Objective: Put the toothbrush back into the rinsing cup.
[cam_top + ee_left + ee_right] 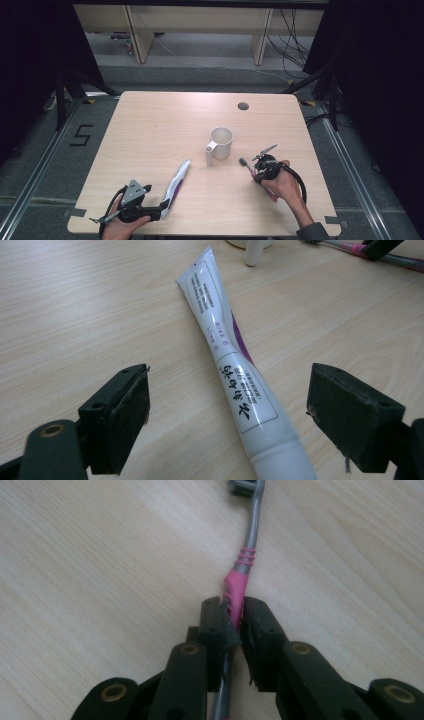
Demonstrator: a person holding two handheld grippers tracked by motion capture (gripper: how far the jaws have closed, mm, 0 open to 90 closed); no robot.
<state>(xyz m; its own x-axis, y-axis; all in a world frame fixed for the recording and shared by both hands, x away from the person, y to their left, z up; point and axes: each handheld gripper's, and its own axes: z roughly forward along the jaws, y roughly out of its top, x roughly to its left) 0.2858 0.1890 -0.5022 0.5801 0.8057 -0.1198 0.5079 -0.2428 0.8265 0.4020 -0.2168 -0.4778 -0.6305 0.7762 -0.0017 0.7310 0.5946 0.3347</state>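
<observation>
A pink and grey toothbrush (239,575) lies on the wooden table (150,135), and my right gripper (234,614) is shut on its pink handle, the bristle head pointing away. In the high view the right gripper (257,172) sits at the right front, its toothbrush (244,164) head reaching toward a white mug (220,143). A white and purple toothpaste tube (235,370) lies between the wide-apart jaws of my left gripper (227,422), which is open and not touching it. From above, the left gripper (162,205) is at the tube's (178,184) near end.
The mug stands upright near the table's middle with its handle toward the front left. A round cable hole (243,106) is in the table's far right part. Table edges run close to both hands at the front.
</observation>
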